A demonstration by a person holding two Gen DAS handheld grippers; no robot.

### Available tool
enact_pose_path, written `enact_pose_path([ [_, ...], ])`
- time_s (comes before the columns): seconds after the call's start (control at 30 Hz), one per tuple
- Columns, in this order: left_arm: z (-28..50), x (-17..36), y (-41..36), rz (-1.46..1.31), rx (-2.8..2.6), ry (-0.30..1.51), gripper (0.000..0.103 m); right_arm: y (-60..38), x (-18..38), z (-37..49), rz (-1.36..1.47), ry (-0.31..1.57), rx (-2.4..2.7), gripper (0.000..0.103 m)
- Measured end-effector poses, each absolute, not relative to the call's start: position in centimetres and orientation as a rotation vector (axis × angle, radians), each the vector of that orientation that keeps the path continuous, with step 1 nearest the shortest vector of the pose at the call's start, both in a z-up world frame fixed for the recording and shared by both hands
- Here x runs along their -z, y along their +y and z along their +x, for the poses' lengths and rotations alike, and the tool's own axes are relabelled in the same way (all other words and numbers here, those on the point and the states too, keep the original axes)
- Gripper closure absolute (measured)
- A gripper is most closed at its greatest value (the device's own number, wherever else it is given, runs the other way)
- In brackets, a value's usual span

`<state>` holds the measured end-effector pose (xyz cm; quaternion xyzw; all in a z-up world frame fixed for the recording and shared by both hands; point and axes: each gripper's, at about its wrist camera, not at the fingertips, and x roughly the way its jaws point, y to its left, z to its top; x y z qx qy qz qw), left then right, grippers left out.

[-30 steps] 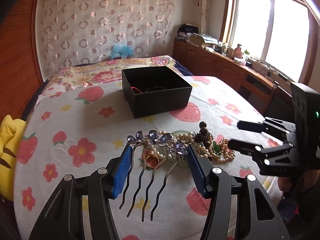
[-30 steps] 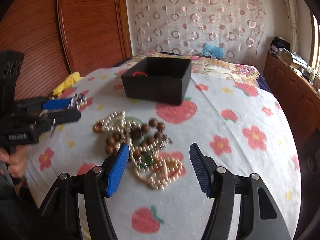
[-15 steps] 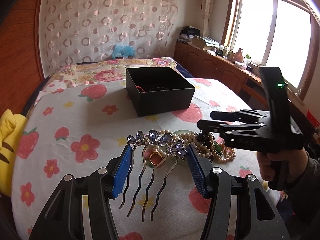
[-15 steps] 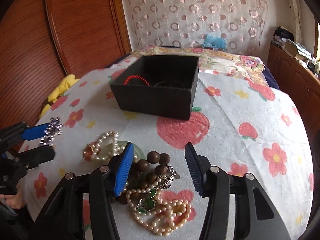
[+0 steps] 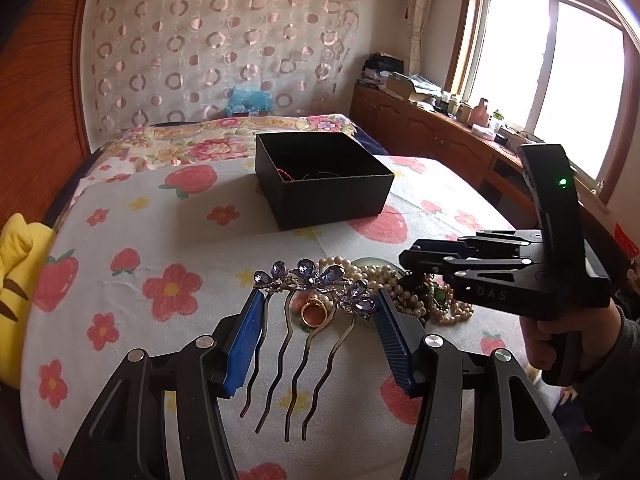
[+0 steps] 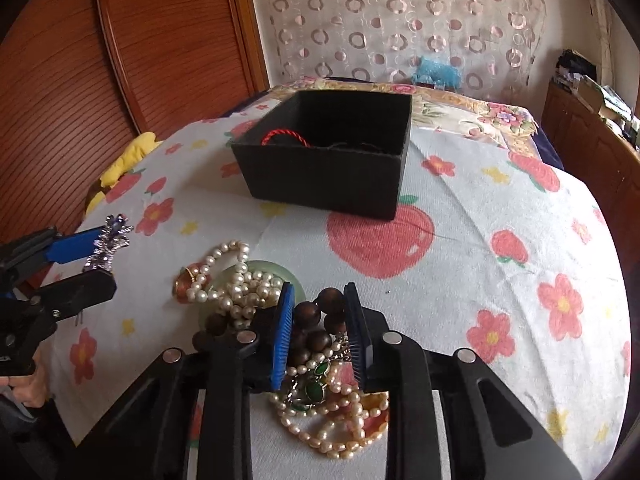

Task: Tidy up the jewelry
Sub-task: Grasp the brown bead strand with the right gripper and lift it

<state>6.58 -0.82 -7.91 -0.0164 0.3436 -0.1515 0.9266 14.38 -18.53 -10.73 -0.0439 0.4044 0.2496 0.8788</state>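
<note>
Nearest the left wrist camera, the left gripper [image 5: 318, 320] holds a jewelled hair comb [image 5: 308, 304] across its width between the blue ribbed pads, wavy metal prongs pointing back toward 6 o'clock and purple faceted stones along the crown. The grip falls on the comb's thin outer edges, so my worry is that a tilt lets it pivot or slip out on the way to the box.

In the right wrist view, the right gripper [image 6: 320, 326] has its jaws drawn narrow around a wooden bead bracelet [image 6: 316, 330]; whether they truly pinch it I cannot tell. The round, dark, glossy beads lie tangled with pearl strands [image 6: 240, 280] and a chain with green stones [image 6: 314, 390]. Lifting could drag the whole knot up and scatter it over the soft flower-printed bedspread [image 6: 500, 280].

At 10 o'clock of the pile sits a gold ring [image 6: 185, 282] beside a pale green bangle [image 6: 294, 278]. Farther, at 12 o'clock, stands the square matte black box [image 6: 332, 176], open, with a red cord [image 6: 286, 136] inside.
</note>
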Motion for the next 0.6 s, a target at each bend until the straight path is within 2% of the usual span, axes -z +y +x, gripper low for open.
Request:
enact_pose_path([
  [0.6, 6.6, 7.6, -0.2, -0.037, 0.301, 0.692, 0.05, -20.3, 3.0, 13.3, -0.106, 0.669, -0.548, 0.076],
])
